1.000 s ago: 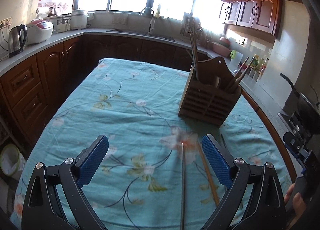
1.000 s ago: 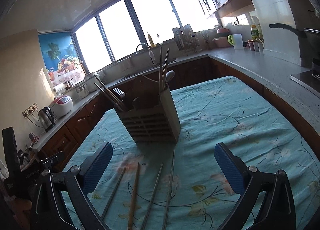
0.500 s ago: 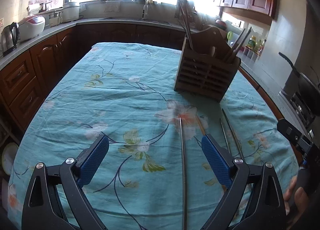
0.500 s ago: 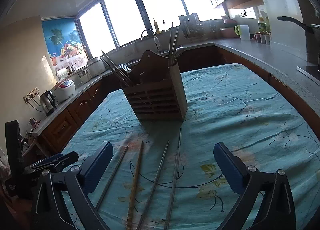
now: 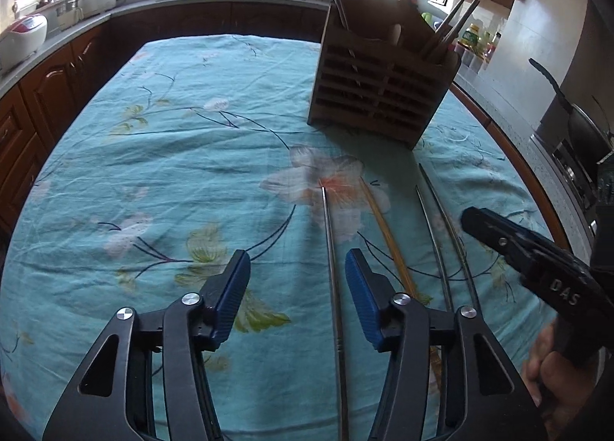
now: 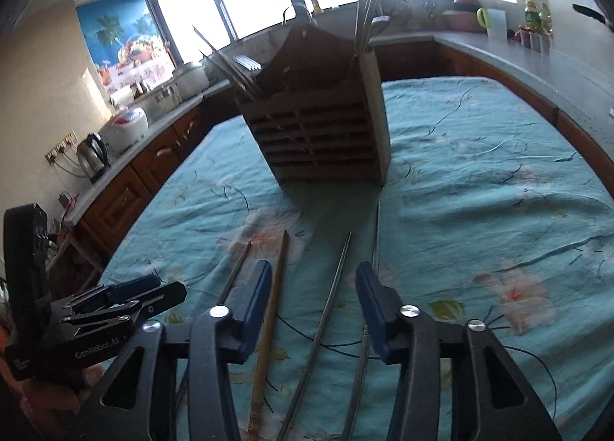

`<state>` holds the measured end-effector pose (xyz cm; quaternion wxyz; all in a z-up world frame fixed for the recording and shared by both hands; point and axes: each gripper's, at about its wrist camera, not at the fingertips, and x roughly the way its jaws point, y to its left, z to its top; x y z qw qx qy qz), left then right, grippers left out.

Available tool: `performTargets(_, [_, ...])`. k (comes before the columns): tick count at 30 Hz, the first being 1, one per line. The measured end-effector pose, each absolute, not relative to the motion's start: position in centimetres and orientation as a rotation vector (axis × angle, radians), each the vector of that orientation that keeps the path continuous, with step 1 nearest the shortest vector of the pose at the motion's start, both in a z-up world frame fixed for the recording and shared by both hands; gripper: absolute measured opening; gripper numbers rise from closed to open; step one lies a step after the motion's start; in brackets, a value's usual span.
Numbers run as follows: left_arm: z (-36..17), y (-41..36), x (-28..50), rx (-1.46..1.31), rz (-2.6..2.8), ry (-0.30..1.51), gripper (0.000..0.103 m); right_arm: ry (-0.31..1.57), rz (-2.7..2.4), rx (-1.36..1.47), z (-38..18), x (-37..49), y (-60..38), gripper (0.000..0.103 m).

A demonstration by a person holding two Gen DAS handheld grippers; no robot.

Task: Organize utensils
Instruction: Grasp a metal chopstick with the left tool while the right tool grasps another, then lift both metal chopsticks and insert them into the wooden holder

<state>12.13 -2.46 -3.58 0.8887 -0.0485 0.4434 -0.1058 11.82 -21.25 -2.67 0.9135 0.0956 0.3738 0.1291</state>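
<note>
Across the whole table lies a turquoise cloth printed with pale flowers (image 5: 161,157), likely a soft bed so the loose pieces do not skate about. At its far side stands a slatted wooden utensil caddy (image 5: 380,95), upright, with chopsticks and a spoon already leaning out of its compartments; that must be where the rest belong. Just in front of it, four loose sticks lie roughly side by side pointing toward the caddy, apart from one another. The left gripper (image 5: 297,283) hangs low with its jaws partly open, empty, a long steel chopstick (image 5: 333,268) running between its blue pads. The right gripper (image 6: 312,303) is likewise half open and empty, straddling a second steel chopstick (image 6: 330,299), with a yellow bamboo chopstick (image 6: 270,310) beside its left pad.
</note>
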Motion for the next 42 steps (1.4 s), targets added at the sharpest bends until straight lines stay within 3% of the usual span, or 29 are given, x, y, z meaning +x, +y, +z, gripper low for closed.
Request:
performTargets(3, [-4.1, -3.0, 13.1, -0.102, -0.235, 0.949, 0.048, 0.817, 0.260, 0.191, -3.5, 13.2, -20.9, 0.033])
performTargets(8, [-5.0, -4.1, 14.9, -0.094, -0.258, 0.993, 0.035, 0.884, 0.225, 0.175, -4.9, 15.0, -20.7, 0.027])
performTargets(19, [-6.2, -6.5, 17.2, 0.006, -0.255, 0.993, 0.031, 0.931, 0.178, 0.064, -5.9, 17.3, -19.6, 0.021])
performTargets(23, [-6.3, -7.2, 16.8, 0.083, -0.228, 0.953, 0.017, 0.905, 0.165, -0.017, -6.1, 16.9, -18.7, 0.019])
performTargets(25, [-6.4, -7.0, 16.9, 0.078, -0.230, 0.953, 0.006, 0.898, 0.165, -0.026, -6.1, 16.8, -18.6, 0.011])
performTargets(31, [-5.9, -5.6, 16.9, -0.011, -0.253, 0.972, 0.004, 0.910, 0.195, 0.077, -5.9, 16.9, -19.8, 0.005])
performTargets(42, [-1.2, -2.3, 14.4, -0.163, -0.302, 0.891, 0.004, 0.810, 0.269, 0.231, -1.5, 13.9, -21.8, 0.004])
